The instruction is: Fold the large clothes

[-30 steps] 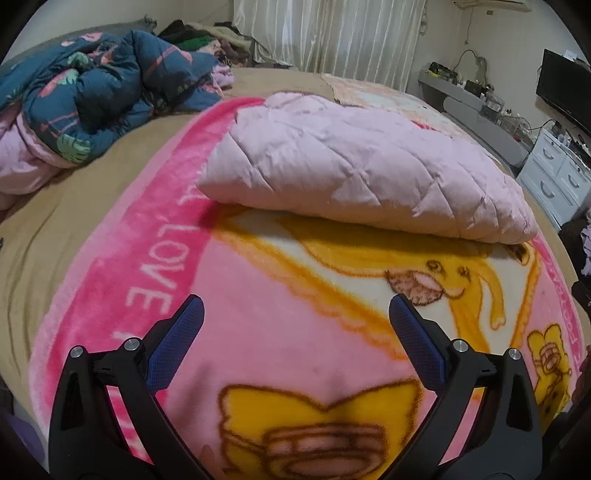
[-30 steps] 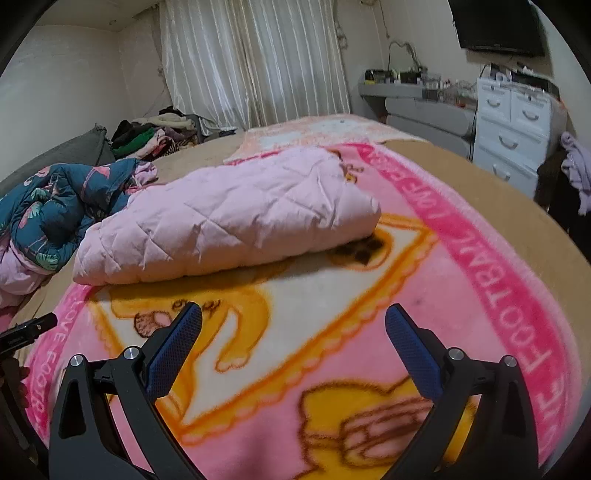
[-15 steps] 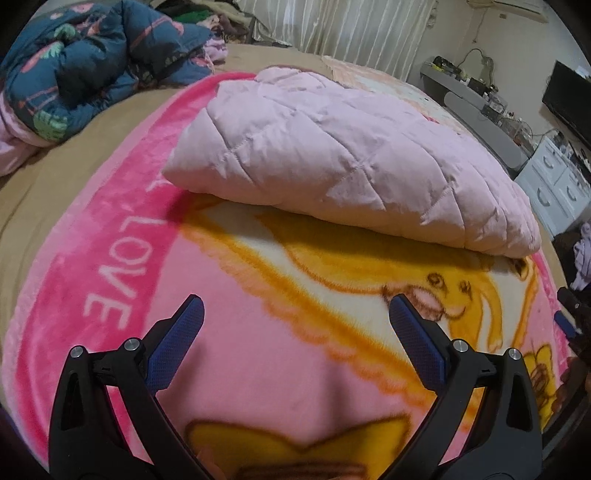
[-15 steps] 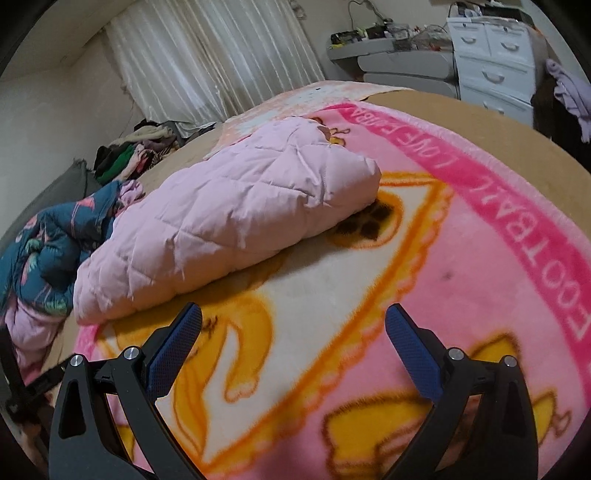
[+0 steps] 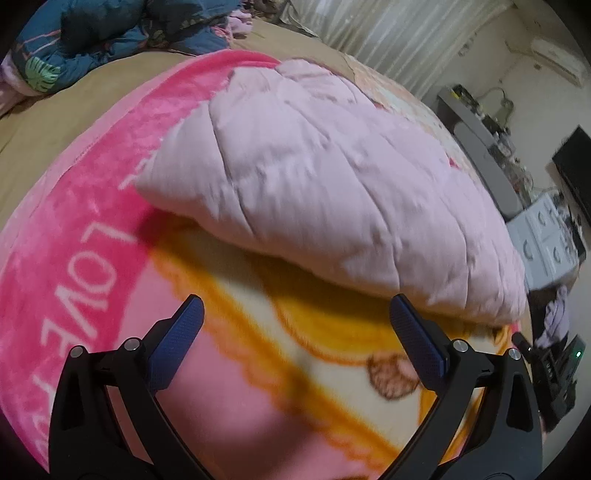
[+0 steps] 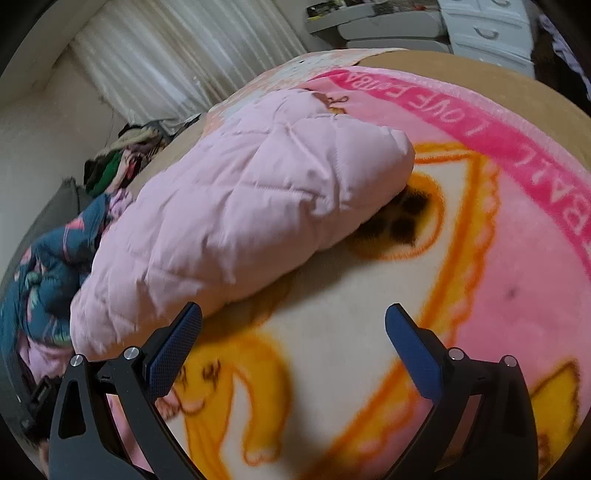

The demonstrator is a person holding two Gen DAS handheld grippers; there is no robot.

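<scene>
Garment: pink quilted jacket (image 5: pixel 325 192), folded into a puffy bundle, lies on the cartoon fleece blanket (image 5: pixel 92 229) spread over the bed.
Left gripper (image 5: pixel 295 317): spread wide and empty; blue pads (image 5: pixel 177 343) hang over the blanket just short of the jacket's near edge, its right finger tip close under the bundle's lower rim.
Right gripper (image 6: pixel 293 321): likewise released, nothing between the fingers; the left finger tip sits at the jacket's (image 6: pixel 236 206) near edge.
Change from a second ago: both grippers have come forward and lower, so the jacket fills far more of each view; both views are now tilted and motion-blurred. The jacket itself has not shifted on the blanket (image 6: pixel 517 258).
Surroundings: dark floral quilt (image 5: pixel 96 40) bunched at the far left, white drawers (image 6: pixel 487 29) by the wall.
</scene>
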